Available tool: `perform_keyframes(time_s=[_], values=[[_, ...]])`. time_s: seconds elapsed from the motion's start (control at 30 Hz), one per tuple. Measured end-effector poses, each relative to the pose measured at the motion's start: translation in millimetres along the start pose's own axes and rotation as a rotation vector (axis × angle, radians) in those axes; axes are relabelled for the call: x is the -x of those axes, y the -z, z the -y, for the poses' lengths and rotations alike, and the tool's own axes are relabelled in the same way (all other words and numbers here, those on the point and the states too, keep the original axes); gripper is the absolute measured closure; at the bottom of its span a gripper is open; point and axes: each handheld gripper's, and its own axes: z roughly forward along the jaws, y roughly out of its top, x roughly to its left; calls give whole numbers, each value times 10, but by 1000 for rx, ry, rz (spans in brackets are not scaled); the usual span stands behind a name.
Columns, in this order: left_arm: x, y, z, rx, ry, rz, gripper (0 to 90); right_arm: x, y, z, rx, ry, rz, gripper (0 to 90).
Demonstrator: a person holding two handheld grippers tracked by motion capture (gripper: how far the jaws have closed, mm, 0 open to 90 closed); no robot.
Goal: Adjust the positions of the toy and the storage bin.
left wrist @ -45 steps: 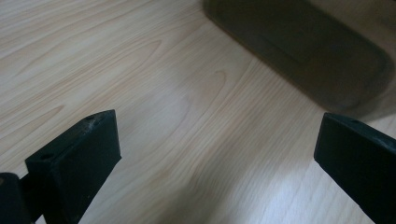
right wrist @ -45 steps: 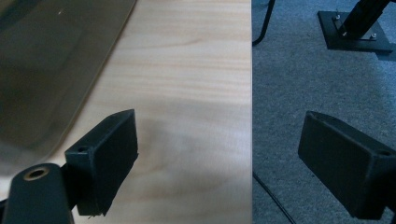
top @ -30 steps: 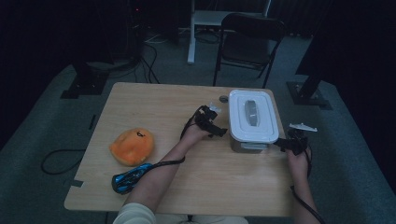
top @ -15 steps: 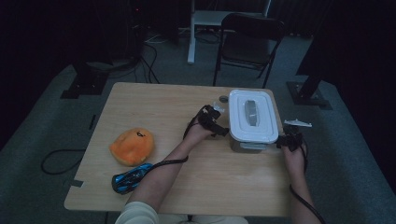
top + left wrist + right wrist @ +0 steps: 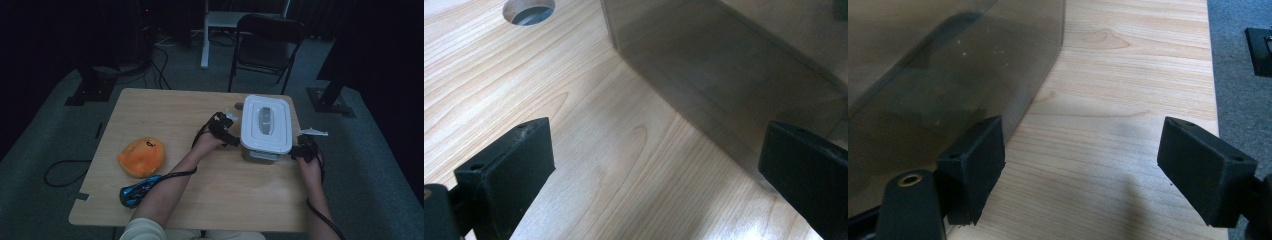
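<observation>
The lidded container (image 5: 265,129) is seen right of centre on the table (image 5: 165,115); the left gripper (image 5: 231,136) and right gripper (image 5: 299,148) are spread beside it; an uneven squeeze risks skewing it.

Surface (image 5: 589,150) looks like pale wood grain, smooth and matt. The box (image 5: 938,75) is smoky see-through plastic, white lid (image 5: 266,124); jaws matt black.
</observation>
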Motion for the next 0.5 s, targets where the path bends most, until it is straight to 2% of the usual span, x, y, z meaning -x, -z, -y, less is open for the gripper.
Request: perform_keyframes(time_s=[0.2, 0.33, 0.5], values=[[-26, 51, 34, -5, -4, -20, 19, -55, -20, -31, 1, 9, -16, 204], [-63, 105, 77, -11, -3, -27, 19, -138, -59, -64, 0, 30, -28, 207], [-119, 177, 150, -12, 9, -40, 19, -218, -93, -91, 1, 47, -40, 207]])
